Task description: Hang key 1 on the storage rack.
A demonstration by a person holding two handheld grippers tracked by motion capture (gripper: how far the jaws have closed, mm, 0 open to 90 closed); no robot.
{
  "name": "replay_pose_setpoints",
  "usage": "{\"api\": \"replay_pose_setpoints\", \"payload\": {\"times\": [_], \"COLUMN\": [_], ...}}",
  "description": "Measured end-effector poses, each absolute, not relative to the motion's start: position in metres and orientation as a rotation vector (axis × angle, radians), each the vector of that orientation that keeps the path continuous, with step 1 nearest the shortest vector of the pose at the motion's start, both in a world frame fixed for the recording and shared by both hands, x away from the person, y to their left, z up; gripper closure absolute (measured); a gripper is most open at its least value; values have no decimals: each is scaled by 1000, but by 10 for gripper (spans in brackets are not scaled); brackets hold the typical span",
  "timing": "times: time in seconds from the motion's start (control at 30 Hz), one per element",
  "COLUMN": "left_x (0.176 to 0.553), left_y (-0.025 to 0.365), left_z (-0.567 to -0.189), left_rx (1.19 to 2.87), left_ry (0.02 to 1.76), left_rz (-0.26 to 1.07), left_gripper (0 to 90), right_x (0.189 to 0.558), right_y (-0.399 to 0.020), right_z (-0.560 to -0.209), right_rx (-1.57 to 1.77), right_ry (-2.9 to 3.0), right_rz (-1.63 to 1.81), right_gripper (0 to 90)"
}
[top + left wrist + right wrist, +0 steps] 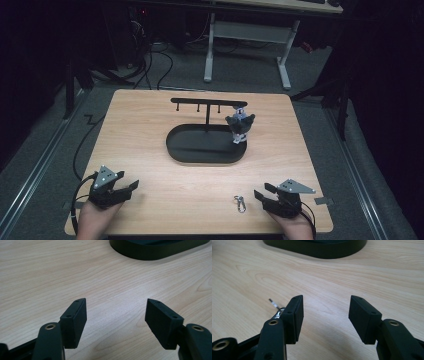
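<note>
Both grippers rest apart and empty at the table's [150, 150] near edge — left gripper [131, 187], right gripper [260, 192] — metal clasp [240, 203] lying just beside the right, seemingly awaiting pickup for the hook stand [207, 144].

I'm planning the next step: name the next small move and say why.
Probably slide the right gripper left to bracket the clip and close on it. The clip lies loose on the table just left of its open, empty jaws; the right gripper view shows it beside the left pad. The stand has bare hooks. The left gripper is open, farther off.
</note>
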State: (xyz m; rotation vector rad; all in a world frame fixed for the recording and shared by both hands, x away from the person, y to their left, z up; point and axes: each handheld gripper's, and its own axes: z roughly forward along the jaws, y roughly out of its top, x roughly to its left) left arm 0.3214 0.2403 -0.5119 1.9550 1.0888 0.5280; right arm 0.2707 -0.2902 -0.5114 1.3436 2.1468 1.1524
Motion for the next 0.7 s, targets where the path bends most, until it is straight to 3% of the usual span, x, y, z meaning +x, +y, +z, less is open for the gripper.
{"api": "replay_pose_setpoints", "payload": {"times": [0.7], "left_x": [319], "left_y": [245], "left_z": [-511], "left_rx": [1902], "left_ry": [1039], "left_rz": [476], "left_gripper": [346], "right_x": [279], "right_y": [-244], "right_z": [-493], "right_rx": [1114], "right_ry": [2555], "right_rz": [698], "right_gripper": [510]}}
